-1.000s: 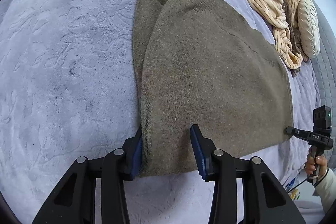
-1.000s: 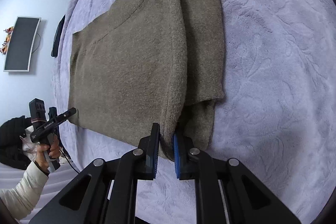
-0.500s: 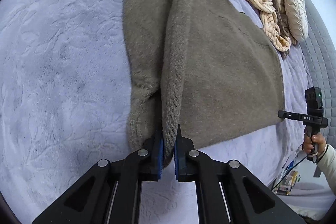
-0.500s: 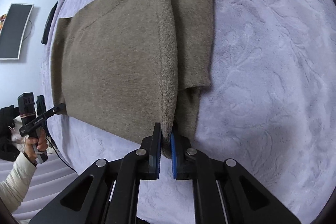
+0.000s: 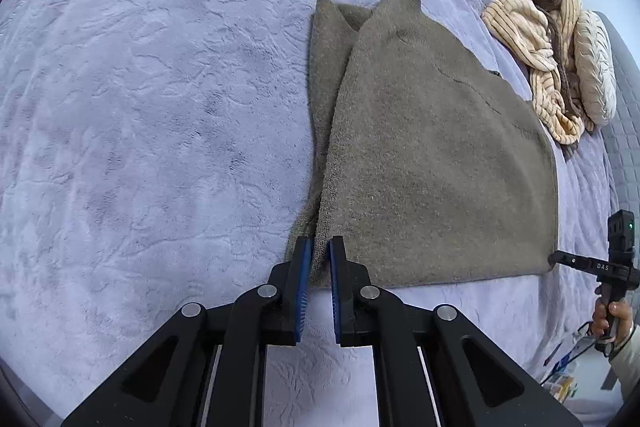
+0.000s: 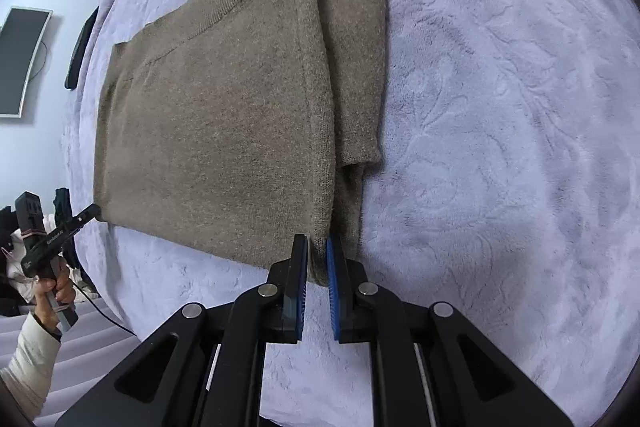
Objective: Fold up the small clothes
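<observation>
An olive-brown knitted sweater (image 5: 432, 155) lies flat on the lilac blanket (image 5: 160, 107), one side folded under along its edge. My left gripper (image 5: 320, 259) is shut on the near corner of that folded edge, with cloth pinched between the blue pads. In the right wrist view the sweater (image 6: 216, 115) fills the middle. My right gripper (image 6: 318, 259) pinches its other near corner, and its jaws are opening slightly with the knit still between the pads. Each view shows the other gripper at the hem's far corner: the right gripper (image 5: 560, 259), the left gripper (image 6: 94, 211).
A heap of cream striped clothes (image 5: 548, 59) and a pale cushion (image 5: 596, 67) lie at the blanket's far right. A dark flat object (image 6: 80, 47) rests near the bed's left edge, and a screen (image 6: 20, 63) hangs on the wall. A person's hand (image 6: 52, 287) holds the left gripper's handle.
The left gripper went from open astride the sweater's corner to shut on it. The pinched edge rose into a ridge, then lay flatter. The right gripper kept its pinch.
</observation>
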Tool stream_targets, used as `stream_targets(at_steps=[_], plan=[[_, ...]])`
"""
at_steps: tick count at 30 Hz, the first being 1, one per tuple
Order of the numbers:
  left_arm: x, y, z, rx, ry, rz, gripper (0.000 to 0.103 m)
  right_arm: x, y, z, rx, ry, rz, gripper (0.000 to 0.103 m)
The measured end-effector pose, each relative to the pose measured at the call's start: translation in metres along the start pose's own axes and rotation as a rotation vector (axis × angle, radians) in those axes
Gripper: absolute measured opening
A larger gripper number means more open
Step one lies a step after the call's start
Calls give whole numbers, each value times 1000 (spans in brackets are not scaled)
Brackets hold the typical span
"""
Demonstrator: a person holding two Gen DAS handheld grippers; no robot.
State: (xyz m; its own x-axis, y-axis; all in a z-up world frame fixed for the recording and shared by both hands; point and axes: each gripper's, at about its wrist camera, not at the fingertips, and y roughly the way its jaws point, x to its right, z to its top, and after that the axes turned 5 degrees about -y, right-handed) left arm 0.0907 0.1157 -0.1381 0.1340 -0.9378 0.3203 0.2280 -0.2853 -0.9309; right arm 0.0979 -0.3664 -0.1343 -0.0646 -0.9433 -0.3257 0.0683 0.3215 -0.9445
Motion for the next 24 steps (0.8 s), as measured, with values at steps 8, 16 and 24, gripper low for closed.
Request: stream_targets(at_steps=[8,16,24], plan=[[28,0,-17,23,18,70,63,-25,-12,-4,50,-27,-18,39],[51,5,-33,-4,2,138,63,-50,-26,-4,117,-84,-72,39],[16,27,-17,-29,-225,223,63,-39,22,-3,-12,-58,-108,39]])
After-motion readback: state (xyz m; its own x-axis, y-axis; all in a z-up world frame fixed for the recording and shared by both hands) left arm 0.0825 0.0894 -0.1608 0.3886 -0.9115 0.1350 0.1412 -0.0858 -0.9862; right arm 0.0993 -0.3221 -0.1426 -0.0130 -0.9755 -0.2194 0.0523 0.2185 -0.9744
